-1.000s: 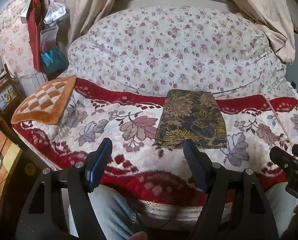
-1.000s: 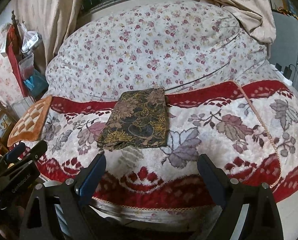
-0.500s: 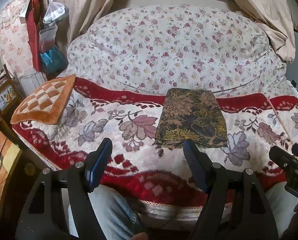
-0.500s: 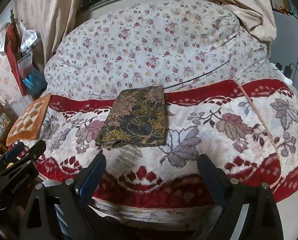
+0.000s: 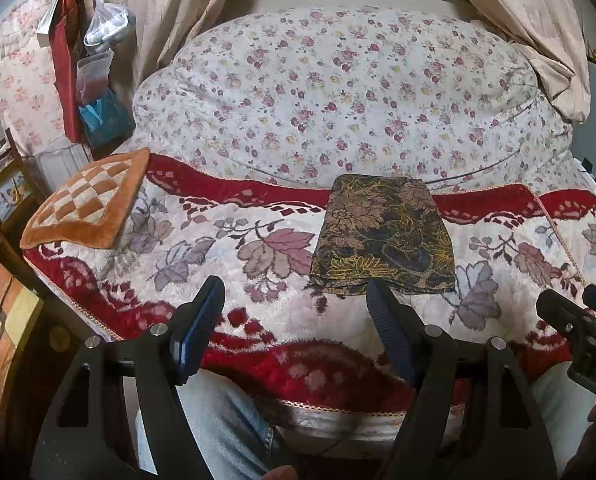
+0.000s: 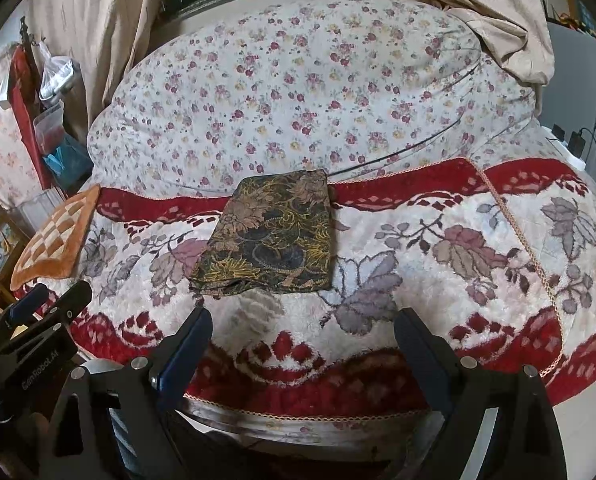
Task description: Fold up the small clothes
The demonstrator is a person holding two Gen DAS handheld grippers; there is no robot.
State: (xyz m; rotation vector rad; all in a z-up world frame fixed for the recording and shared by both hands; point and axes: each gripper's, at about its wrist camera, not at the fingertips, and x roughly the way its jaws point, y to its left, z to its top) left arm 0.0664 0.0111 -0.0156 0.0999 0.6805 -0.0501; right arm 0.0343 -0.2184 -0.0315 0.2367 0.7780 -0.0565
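A dark garment with a gold and brown floral print (image 5: 383, 236) lies folded into a flat rectangle on the red and white leaf-pattern blanket (image 5: 226, 248). It also shows in the right wrist view (image 6: 272, 236). My left gripper (image 5: 296, 290) is open and empty, held back near the blanket's front edge, just short of the garment's near edge. My right gripper (image 6: 301, 320) is open and empty, also near the front edge, a little short of the garment.
An orange checkered cushion (image 5: 86, 204) sits at the blanket's left end. A large floral quilt mound (image 5: 345, 96) rises behind the garment. Bags hang on a stand (image 5: 94, 80) at far left. The person's jeans-clad leg (image 5: 218, 420) is below the left gripper.
Both grippers have pulled back slightly and stay open. The folded garment has not moved.
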